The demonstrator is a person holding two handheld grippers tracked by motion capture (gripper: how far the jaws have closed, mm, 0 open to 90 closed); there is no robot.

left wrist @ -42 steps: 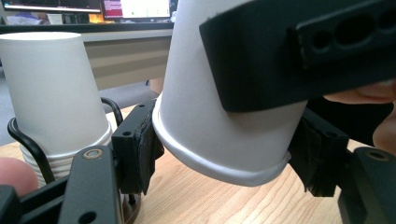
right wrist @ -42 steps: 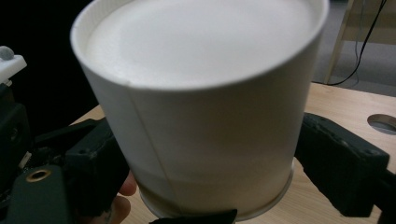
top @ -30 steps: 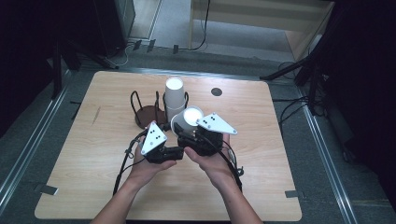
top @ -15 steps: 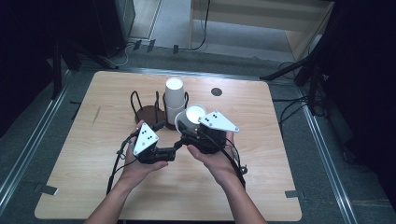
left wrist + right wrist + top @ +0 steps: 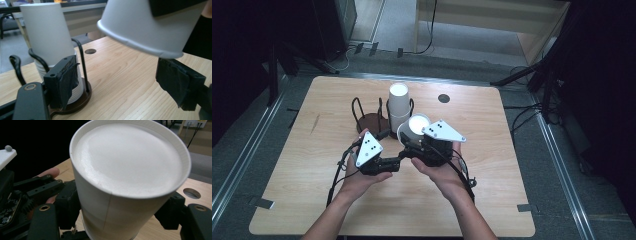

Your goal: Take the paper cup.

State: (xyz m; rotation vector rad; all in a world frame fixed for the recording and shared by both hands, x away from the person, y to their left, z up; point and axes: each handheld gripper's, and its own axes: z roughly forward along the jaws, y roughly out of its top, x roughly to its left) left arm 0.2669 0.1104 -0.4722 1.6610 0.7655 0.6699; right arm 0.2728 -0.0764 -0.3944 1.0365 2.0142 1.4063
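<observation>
High view: a person's two forearms enter from the near edge of a light wooden table [image 5: 492, 190], each hand carrying a two-jaw gripper. The right gripper [image 5: 416, 141] clamps a white paper cup [image 5: 413, 128] by its side wall, tilted, with its closed base turned up and toward the far side; the cup sits near the table's centre, raised off the wood and just right of the wire cup holder [image 5: 371, 120]. The right gripper view shows the same paper cup [image 5: 130, 182] seated between the two black jaws, which press on its wall from either side, its base facing the camera.

The left gripper [image 5: 388, 161] lies just left of the right one, near the holder, its jaws parted with nothing between them; they have just been closing a little. In the left gripper view the padded jaws stand apart over bare wood, the held cup [image 5: 147, 27] hangs above and beyond them, clear of both pads, its rim pointing down and to the left.

A second cup stack [image 5: 398, 106] stands upside down in the holder, on its brown round base; in the left gripper view it [image 5: 47, 35] rises behind the left-hand jaw, ringed by black wire loops. A small round hole [image 5: 443, 98] marks the table on the far right of the holder.
</observation>
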